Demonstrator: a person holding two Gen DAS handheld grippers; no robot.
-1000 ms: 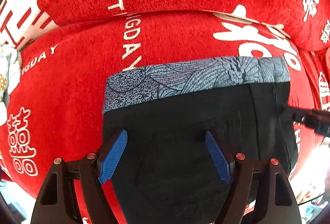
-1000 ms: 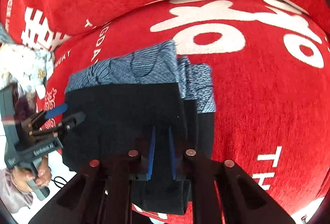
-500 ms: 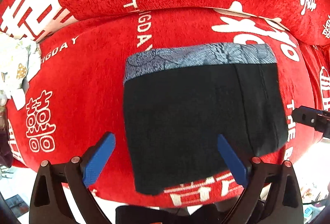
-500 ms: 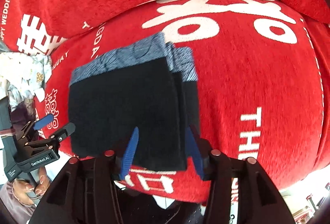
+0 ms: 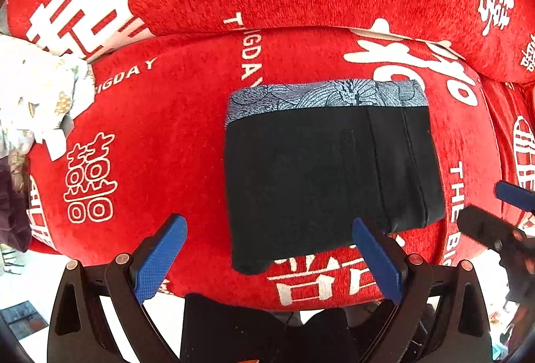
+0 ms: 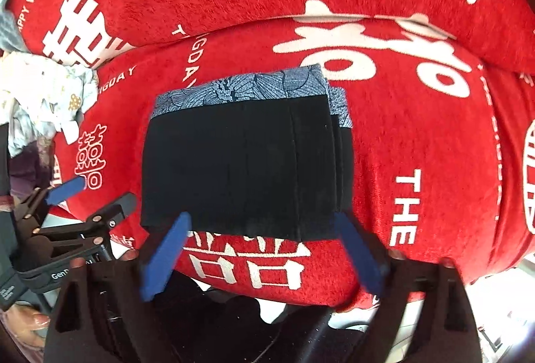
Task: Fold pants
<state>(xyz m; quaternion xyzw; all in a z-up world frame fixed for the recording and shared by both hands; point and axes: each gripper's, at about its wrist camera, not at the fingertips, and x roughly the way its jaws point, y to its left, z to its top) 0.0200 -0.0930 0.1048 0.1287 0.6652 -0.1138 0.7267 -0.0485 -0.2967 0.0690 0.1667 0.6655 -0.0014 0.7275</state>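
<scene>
Though R fingers blur, both grippers wide, empty; pants folded, lower layers hidden.

Folded pants on cushion

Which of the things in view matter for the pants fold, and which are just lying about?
Job:
- folded black pants, patterned blue-grey band on the far edge
- left gripper, open
- right gripper, open, jaws just opened

Lying about:
- crumpled white patterned cloth
- red sofa cover beneath

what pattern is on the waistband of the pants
The waistband is blue-grey with a dark leafy line print, clearest in the left wrist view.
</scene>
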